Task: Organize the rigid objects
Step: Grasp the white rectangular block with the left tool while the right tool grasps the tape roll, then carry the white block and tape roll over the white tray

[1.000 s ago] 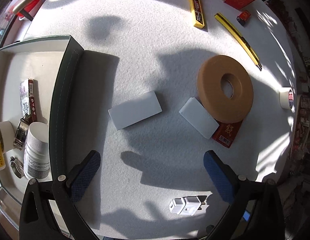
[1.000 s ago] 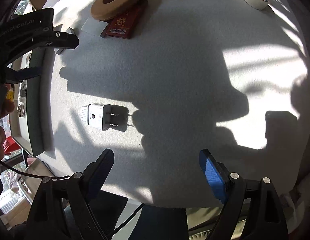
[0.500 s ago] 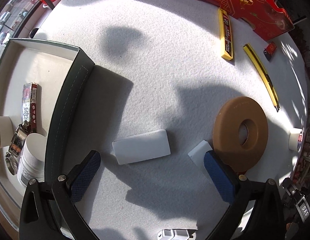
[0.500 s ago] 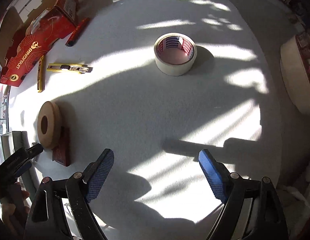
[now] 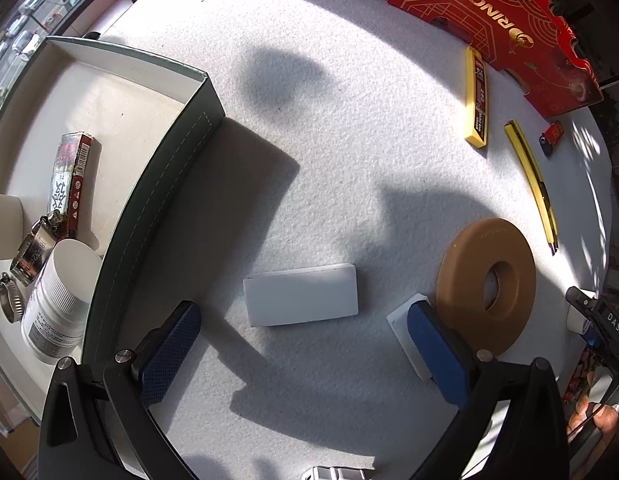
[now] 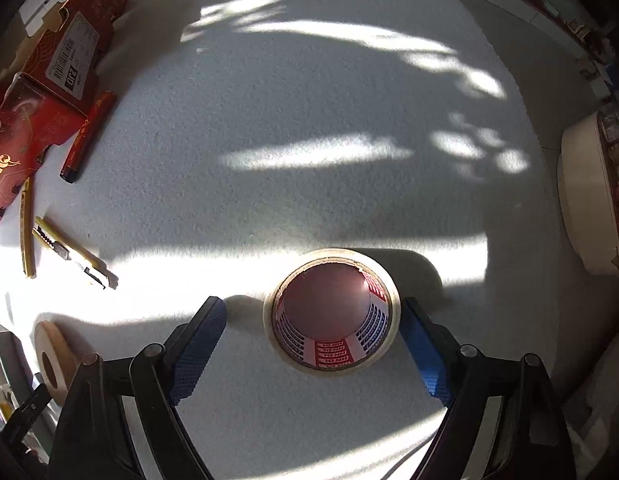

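My left gripper (image 5: 303, 354) is open and points down at the white table. A white rectangular block (image 5: 301, 294) lies flat just beyond its fingertips, untouched. A smaller white block (image 5: 401, 320) is half hidden behind the right finger, next to a brown tape ring (image 5: 487, 286). My right gripper (image 6: 310, 346) straddles a white tape roll (image 6: 333, 360) with red and blue print inside. Its jaws are opening. The left pad stands clear of the roll, while the right pad is at its side. The same roll (image 5: 576, 316) shows at the left wrist view's right edge.
An open box (image 5: 149, 216) on the left holds a white bottle (image 5: 57, 312), a red pack (image 5: 69, 172) and metal clamps. A red carton (image 5: 489, 12), a yellow blade case (image 5: 477, 96), a yellow knife (image 5: 529, 176) and a red marker (image 6: 89, 136) lie at the back. A white plug (image 5: 333, 474) is near the front edge.
My right gripper has swept across the table from the white plug to the white tape roll, which now sits between its fingers. My left gripper shifted a little and rolled; the white block sits nearer its fingertips.
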The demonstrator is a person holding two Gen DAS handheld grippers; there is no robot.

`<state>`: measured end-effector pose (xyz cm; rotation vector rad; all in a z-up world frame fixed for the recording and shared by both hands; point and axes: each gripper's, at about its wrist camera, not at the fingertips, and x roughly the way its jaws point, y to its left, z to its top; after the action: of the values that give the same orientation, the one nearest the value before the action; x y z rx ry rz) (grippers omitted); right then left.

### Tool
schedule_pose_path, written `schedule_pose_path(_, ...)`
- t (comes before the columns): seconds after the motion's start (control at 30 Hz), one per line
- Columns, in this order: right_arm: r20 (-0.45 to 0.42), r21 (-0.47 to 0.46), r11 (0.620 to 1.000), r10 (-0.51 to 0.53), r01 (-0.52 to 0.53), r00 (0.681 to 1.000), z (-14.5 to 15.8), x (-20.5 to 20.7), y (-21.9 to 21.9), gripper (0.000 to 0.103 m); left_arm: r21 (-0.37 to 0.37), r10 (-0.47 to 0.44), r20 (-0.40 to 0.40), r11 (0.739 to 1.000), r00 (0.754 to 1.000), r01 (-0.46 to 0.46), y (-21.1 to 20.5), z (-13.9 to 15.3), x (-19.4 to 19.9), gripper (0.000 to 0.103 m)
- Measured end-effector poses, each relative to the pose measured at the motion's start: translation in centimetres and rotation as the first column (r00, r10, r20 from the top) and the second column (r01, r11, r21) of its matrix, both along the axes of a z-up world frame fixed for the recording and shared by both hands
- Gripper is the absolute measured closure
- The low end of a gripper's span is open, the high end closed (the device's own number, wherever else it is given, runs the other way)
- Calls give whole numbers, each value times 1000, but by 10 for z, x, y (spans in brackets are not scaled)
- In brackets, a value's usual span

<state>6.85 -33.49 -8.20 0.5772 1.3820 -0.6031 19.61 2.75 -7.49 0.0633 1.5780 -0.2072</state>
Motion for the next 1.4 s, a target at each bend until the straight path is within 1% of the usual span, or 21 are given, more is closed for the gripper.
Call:
schedule_pose_path(0.07,3,-2,1000,11,-11,1000,1,6,-4,10,0,9,1,1000,1000,-9,6,-6,-2,0)
schedule_pose_path(0.2,-2,2,999,35,-35,999,3,22,-3,11,5,35,-11,999,999,-35,11,-3,0,0)
schedule_pose_path(0.3,1,-4,999,47,-47,999,9,16,11,27,15,45,-32,999,998,-45,14,-2,-1,0)
schedule_pose_path(0.37,1,-11,998,61,-61,998,17,15,13,49,22,52,-56,998,997,-51,12,-3,6,0)
schedule_pose_path(0.47,8,22,997,73,-73,997,23,16,13,49,25,54,-87,998,995,-52,13,-6,15,1)
schedule_pose_path(0.53,21,26,997,74,-75,997,29,6,19,49,52,51,-73,998,996,-47,12,-2,15,8)
schedule_pose_path(0.6,44,34,997,72,-74,996,37,1,24,49,86,28,-47,996,999,-24,13,2,12,21)
schedule_pose_path(0.63,54,35,997,71,-73,996,40,-2,27,49,86,17,-31,996,999,-14,14,5,10,25)
schedule_pose_path(0.7,68,49,995,79,-82,995,46,-9,34,49,86,0,-11,996,1000,1,18,10,9,46)
schedule_pose_path(0.73,73,52,995,86,-90,994,53,-16,44,49,84,-5,-7,996,1000,5,20,12,10,50)
schedule_pose_path(0.8,80,58,993,101,-106,992,56,-26,60,49,78,-4,-10,997,1000,5,22,13,13,50)
schedule_pose_path(0.9,79,66,991,114,-120,990,56,-37,75,49,90,3,22,996,1000,-5,21,15,18,48)
schedule_pose_path(0.93,79,71,990,115,-121,990,57,-40,78,49,94,5,29,996,1000,-7,23,13,17,45)
schedule_pose_path(1.0,81,80,990,113,-120,990,61,-50,85,49,117,-8,40,993,999,3,18,14,20,33)
schedule_pose_path(1.07,84,88,989,113,-120,990,65,-58,89,49,128,-30,67,992,997,21,11,22,23,29)
schedule_pose_path(1.1,86,89,989,112,-120,990,63,-59,88,49,129,-42,74,991,996,32,9,22,24,24)
schedule_pose_path(1.13,87,88,989,113,-120,990,60,-61,89,49,135,-52,73,990,996,42,6,21,25,24)
schedule_pose_path(1.2,88,91,988,113,-121,990,60,-66,95,49,134,-40,71,991,997,30,6,18,27,20)
schedule_pose_path(1.27,91,95,988,110,-118,990,65,-71,95,49,91,-3,66,996,998,-3,14,14,28,20)
schedule_pose_path(1.33,97,98,989,105,-114,990,71,-77,95,49,67,-3,68,998,998,-1,17,11,22,26)
schedule_pose_path(1.4,102,103,989,99,-109,990,76,-85,98,49,63,-78,80,995,994,73,9,12,15,50)
